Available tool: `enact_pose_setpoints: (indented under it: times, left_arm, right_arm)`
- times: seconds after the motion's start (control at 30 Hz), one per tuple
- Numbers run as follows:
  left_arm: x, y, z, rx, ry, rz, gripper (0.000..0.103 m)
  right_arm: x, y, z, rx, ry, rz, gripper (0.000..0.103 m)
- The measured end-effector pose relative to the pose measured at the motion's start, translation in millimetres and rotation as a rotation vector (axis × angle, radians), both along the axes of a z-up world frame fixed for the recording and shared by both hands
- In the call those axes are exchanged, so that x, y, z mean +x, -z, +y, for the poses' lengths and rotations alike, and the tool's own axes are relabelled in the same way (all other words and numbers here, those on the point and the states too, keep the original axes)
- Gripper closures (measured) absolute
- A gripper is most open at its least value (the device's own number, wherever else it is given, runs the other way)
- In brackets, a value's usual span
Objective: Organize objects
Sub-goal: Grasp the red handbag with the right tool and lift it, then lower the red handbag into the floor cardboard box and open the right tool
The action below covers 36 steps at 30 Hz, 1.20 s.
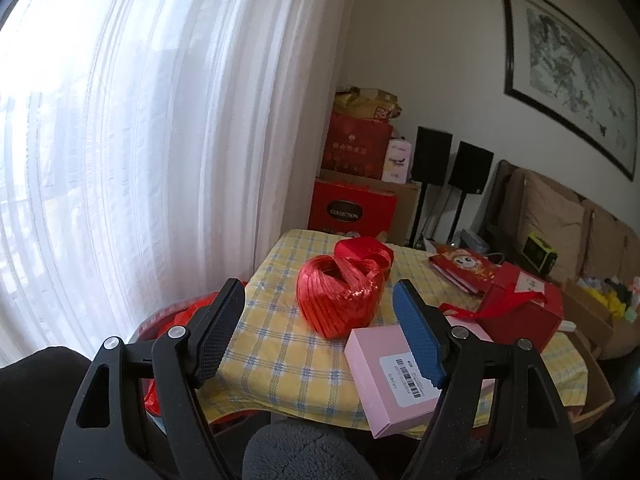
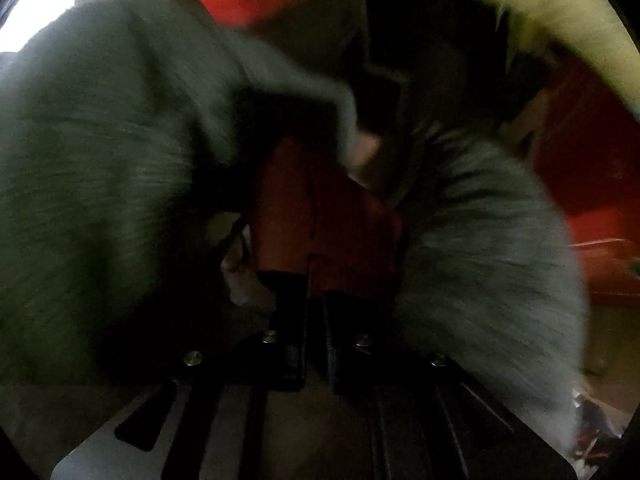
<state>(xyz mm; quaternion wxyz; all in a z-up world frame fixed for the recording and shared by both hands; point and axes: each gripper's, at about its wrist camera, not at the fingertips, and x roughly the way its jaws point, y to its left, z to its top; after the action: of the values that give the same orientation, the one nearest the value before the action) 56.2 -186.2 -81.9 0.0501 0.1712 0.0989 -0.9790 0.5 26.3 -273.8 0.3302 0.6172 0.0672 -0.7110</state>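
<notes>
In the left wrist view my left gripper [image 1: 320, 304] is open and empty, held above the near edge of a table with a yellow checked cloth [image 1: 272, 344]. A red ball of raffia string [image 1: 340, 300] sits between and beyond the fingers. A pink box [image 1: 384, 376] with a barcode label lies under the right finger. A red gift box [image 1: 524, 312] with a ribbon stands to the right. In the blurred, dark right wrist view my right gripper [image 2: 316, 276] is shut on a dark red folded item [image 2: 320, 216], with grey fleece sleeves [image 2: 100, 180] around it.
A red paper bag [image 1: 460, 268] lies at the table's far right. Stacked red boxes [image 1: 356, 184] and two black speakers [image 1: 452, 160] stand behind the table. A white curtain [image 1: 160, 120] hangs on the left. A sofa with cushions [image 1: 560, 220] is on the right.
</notes>
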Motion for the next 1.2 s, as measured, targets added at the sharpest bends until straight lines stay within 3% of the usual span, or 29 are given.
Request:
enact_pose_setpoints:
  times: [0.17, 0.3, 0.47, 0.63, 0.73, 0.87, 1.0, 1.1, 1.13, 1.2]
  left_arm:
    - [2.2, -4.3, 17.2, -0.042, 0.026, 0.0, 0.029]
    - [6.0, -14.4, 41.7, -0.081, 0.068, 0.002, 0.029]
    - [12.4, -27.5, 98.7, -0.159, 0.182, -0.016, 0.029]
    - [18.6, -36.0, 170.4, -0.213, 0.377, -0.062, 0.029]
    - [23.0, -35.1, 218.2, -0.245, 0.605, -0.132, 0.029]
    - [23.3, -30.9, 272.5, -0.225, 0.865, -0.219, 0.029]
    - [13.0, -27.3, 314.1, -0.295, 0.95, -0.267, 0.029]
    - [4.5, -16.3, 337.0, -0.361, 0.989, -0.315, 0.028]
    - [0.6, -7.8, 344.6, -0.375, 1.024, -0.353, 0.022]
    - [-14.6, 21.6, 361.4, -0.382, 1.128, -0.516, 0.022]
  right_arm:
    - [20.4, -80.3, 50.7, -0.125, 0.065, 0.152, 0.099]
    - [39.3, -121.0, 96.6, -0.227, 0.151, 0.144, 0.099]
    - [66.8, -163.2, 160.4, -0.309, 0.253, 0.197, 0.099]
    - [88.3, -174.7, 241.9, -0.286, 0.449, 0.292, 0.099]
    - [100.7, -183.3, 285.4, -0.318, 0.563, 0.314, 0.099]
    - [120.9, -195.5, 335.3, -0.299, 0.716, 0.415, 0.099]
    - [113.6, -194.0, 379.6, -0.228, 0.839, 0.508, 0.099]
    - [90.4, -178.7, 398.2, -0.181, 0.881, 0.517, 0.099]
    - [81.7, -171.4, 404.2, -0.173, 0.889, 0.512, 0.099]
    - [60.3, -155.1, 409.9, -0.151, 0.897, 0.498, 0.099]
